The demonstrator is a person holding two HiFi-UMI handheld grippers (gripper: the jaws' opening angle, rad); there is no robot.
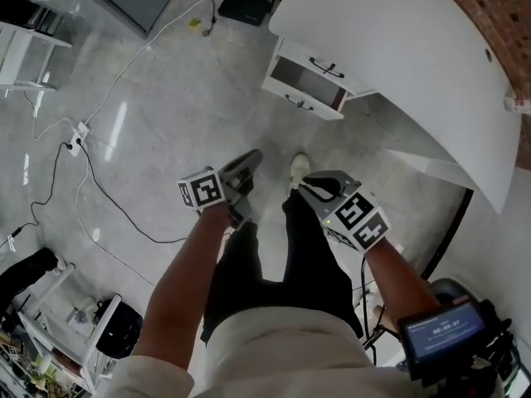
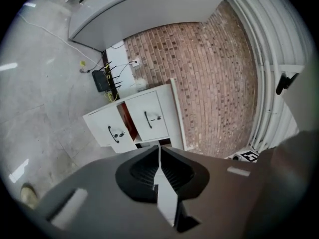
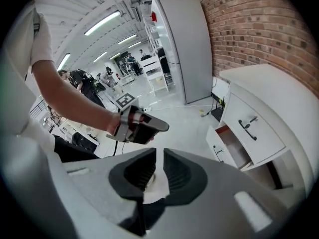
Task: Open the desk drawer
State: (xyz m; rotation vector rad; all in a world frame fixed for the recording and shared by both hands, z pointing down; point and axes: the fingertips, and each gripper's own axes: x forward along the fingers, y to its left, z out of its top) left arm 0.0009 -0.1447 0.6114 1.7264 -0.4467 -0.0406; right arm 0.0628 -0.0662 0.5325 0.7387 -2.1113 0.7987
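Head view: open drawer (image 1: 305, 86) far beyond shut left claw (image 1: 252, 156), slightly-parted empty right claw (image 1: 302, 186).

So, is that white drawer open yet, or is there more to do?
Looks done: one white drawer with a black handle stands pulled out of the white cabinet, reddish inside showing. Nothing is in hand: the left gripper is shut, the right gripper slightly apart, both empty and clear of it. Nothing obvious seems left.
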